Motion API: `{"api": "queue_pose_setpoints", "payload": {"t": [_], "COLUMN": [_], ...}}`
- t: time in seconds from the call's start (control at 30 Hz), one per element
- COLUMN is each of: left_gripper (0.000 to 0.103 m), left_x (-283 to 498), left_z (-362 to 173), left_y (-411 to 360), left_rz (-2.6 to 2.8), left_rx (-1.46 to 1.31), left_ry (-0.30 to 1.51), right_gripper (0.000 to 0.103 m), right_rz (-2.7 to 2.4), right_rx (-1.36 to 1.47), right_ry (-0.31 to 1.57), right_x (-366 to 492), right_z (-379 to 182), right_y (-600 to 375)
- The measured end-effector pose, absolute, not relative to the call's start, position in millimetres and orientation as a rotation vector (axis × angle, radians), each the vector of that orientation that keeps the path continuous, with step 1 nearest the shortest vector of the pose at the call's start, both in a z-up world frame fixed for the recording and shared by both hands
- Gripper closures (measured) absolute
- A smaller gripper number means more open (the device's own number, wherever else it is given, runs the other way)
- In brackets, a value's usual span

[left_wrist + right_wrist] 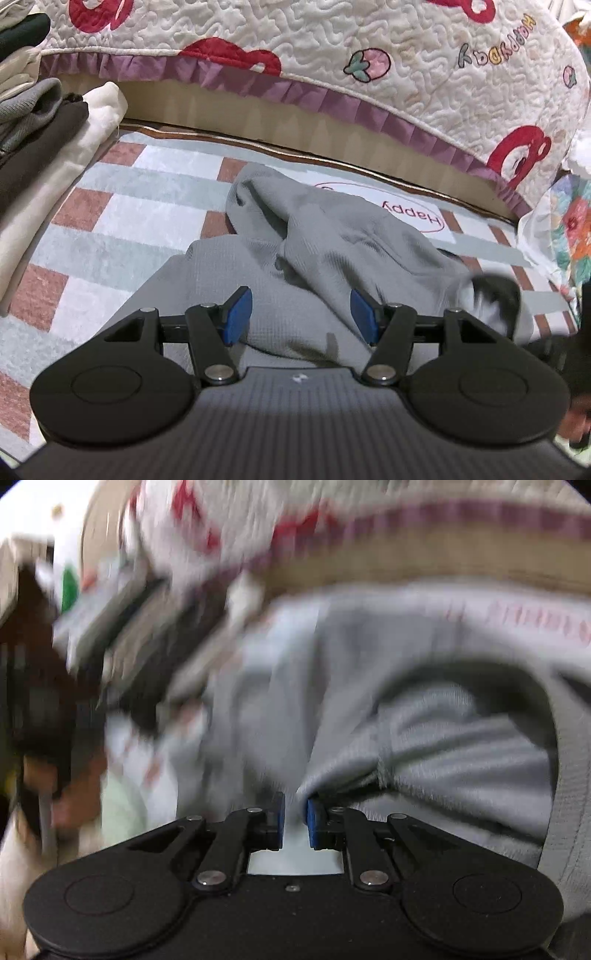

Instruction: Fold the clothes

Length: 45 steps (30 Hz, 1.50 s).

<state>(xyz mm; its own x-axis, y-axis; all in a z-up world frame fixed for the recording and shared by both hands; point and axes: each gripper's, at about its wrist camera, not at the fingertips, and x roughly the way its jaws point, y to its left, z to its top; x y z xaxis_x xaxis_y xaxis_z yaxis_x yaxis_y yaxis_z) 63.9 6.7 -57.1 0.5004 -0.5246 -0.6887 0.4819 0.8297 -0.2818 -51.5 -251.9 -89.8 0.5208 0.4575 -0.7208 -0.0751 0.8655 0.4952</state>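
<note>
A grey knit garment (325, 236) lies crumpled on a checked pink, grey and white mat (122, 218). My left gripper (301, 314) is open just above the garment's near part, with blue pads wide apart and nothing between them. In the blurred right wrist view the same grey garment (443, 738) fills the right side. My right gripper (295, 812) has its blue pads nearly together with a small gap, and a gathered edge of the grey cloth reaches the right pad (314, 823). The right gripper also shows as a dark blur in the left wrist view (495, 295).
A stack of folded clothes (44, 122) stands at the left of the mat. A quilted white cover with red shapes and a purple frill (332, 66) hangs along the back. Floral fabric (572, 229) lies at the right.
</note>
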Motion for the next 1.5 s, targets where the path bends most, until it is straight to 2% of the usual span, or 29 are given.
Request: {"api": "queue_pose_setpoints", "payload": {"t": [0.1, 0.17, 0.3, 0.33, 0.37, 0.43, 0.67, 0.7, 0.73, 0.77, 0.8, 0.9, 1.03, 1.13, 1.37, 1.5], "left_gripper": [0.045, 0.045, 0.045, 0.046, 0.046, 0.046, 0.046, 0.046, 0.046, 0.046, 0.046, 0.046, 0.045, 0.045, 0.043, 0.04], "left_x": [63, 62, 57, 56, 54, 51, 52, 54, 55, 57, 57, 60, 65, 70, 87, 90], "left_z": [-59, -60, -60, -59, -59, -58, -58, -58, -59, -60, -60, -59, -58, -59, -88, -100], "left_y": [5, 3, -2, -3, -4, -6, -4, -3, -2, 0, 1, 6, 14, 21, 42, 42], "left_rz": [-0.608, -0.611, -0.635, -0.642, -0.648, -0.661, -0.668, -0.666, -0.665, -0.661, -0.655, -0.642, -0.663, -0.713, -0.875, -0.872], "left_rx": [-0.045, -0.035, -0.02, -0.016, -0.012, -0.004, -0.03, -0.042, -0.053, -0.064, -0.069, -0.09, -0.169, -0.276, -0.734, -0.806], "left_ry": [0.86, 0.865, 0.849, 0.844, 0.838, 0.828, 0.832, 0.839, 0.846, 0.851, 0.851, 0.851, 0.868, 0.903, 1.084, 1.133], "right_gripper": [0.085, 0.077, 0.076, 0.07, 0.058, 0.043, 0.043, 0.046, 0.062, 0.083, 0.089, 0.096, 0.098, 0.098, 0.098, 0.098], "right_rz": [0.307, 0.26, 0.209, 0.197, 0.177, 0.11, -0.148, -0.176, -0.197, -0.2, -0.181, -0.085, 0.133, 0.257, 0.417, 0.496], "right_rx": [0.388, 0.383, 0.463, 0.495, 0.536, 0.637, 0.666, 0.676, 0.676, 0.659, 0.636, 0.563, 0.517, 0.527, 0.486, 0.47], "right_ry": [1.092, 1.068, 0.869, 0.808, 0.765, 0.75, 0.721, 0.717, 0.705, 0.69, 0.663, 0.551, 0.387, 0.359, 0.441, 0.463], "right_x": [-67, -76, -89, -90, -87, -71, -14, -7, -2, 0, 0, -11, -50, -76, -92, -92], "right_z": [-97, -85, -39, -28, -22, -26, -73, -79, -82, -84, -80, -61, -29, -20, -24, -26], "right_y": [-242, -245, -264, -271, -278, -290, -295, -296, -295, -296, -294, -282, -269, -264, -236, -224]}}
